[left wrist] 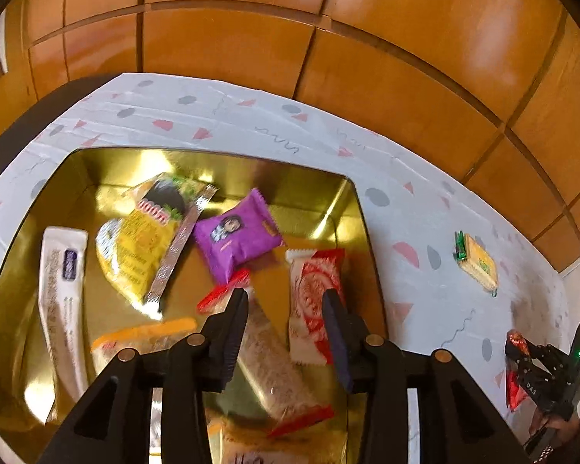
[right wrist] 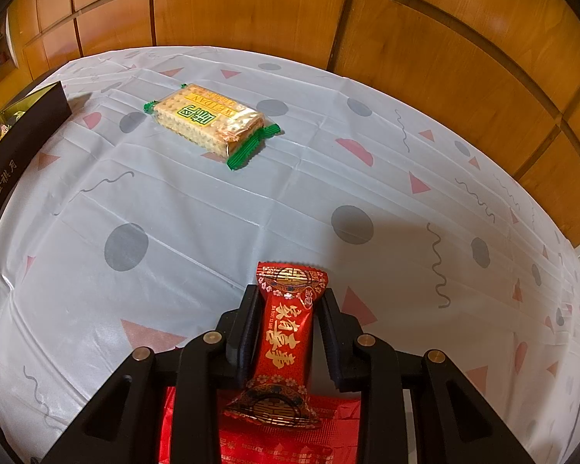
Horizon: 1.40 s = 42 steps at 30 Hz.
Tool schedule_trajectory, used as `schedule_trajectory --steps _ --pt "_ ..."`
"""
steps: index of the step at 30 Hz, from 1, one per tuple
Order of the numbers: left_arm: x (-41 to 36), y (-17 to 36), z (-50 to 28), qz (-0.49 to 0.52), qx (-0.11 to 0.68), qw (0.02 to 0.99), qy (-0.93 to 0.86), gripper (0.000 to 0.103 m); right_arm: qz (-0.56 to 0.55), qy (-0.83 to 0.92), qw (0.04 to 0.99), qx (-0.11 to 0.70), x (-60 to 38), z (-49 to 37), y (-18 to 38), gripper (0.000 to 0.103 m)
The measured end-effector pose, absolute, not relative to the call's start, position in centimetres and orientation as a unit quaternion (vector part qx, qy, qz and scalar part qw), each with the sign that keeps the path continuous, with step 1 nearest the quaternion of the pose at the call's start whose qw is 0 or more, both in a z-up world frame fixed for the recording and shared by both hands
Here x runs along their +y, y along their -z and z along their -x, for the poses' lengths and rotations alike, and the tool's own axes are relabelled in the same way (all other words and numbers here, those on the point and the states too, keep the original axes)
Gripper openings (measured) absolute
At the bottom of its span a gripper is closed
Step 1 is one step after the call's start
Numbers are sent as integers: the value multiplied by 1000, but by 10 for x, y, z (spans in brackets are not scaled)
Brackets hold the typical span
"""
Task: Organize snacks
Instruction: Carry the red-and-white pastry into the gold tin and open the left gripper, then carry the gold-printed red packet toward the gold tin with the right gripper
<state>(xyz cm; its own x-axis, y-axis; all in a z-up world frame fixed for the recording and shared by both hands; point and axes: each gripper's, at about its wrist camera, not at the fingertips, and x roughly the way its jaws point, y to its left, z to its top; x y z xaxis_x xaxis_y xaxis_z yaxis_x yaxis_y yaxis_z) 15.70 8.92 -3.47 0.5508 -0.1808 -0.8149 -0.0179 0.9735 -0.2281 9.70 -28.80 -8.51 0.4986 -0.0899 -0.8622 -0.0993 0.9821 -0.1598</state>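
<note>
My left gripper (left wrist: 286,297) is open and empty, hovering over a gold-lined box (left wrist: 321,178) that holds several snacks: a purple packet (left wrist: 237,234), a yellow packet (left wrist: 143,243), a red-and-white packet (left wrist: 313,301), a long white packet (left wrist: 60,290) and a clear cracker bar (left wrist: 274,375). My right gripper (right wrist: 290,309) is shut on a red candy packet (right wrist: 286,340) with gold characters, held above the tablecloth; it also shows in the left wrist view (left wrist: 516,367). A green-ended cracker pack (right wrist: 208,123) lies on the cloth, also in the left wrist view (left wrist: 477,265).
The table carries a white cloth (right wrist: 251,212) with grey dots and pink triangles. The box's dark outer wall (right wrist: 19,143) stands at the left of the right wrist view. A flat red packet (right wrist: 274,437) lies under my right gripper. Wooden wall panels (left wrist: 251,38) stand behind the table.
</note>
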Motion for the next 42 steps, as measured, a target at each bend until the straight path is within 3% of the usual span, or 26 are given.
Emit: schedule_trajectory --steps 18,42 --pt "99 25 -74 45 439 896 -46 40 106 5 862 495 -283 -93 85 31" --pt "115 18 -42 50 417 906 -48 40 120 7 862 492 -281 -90 84 30"
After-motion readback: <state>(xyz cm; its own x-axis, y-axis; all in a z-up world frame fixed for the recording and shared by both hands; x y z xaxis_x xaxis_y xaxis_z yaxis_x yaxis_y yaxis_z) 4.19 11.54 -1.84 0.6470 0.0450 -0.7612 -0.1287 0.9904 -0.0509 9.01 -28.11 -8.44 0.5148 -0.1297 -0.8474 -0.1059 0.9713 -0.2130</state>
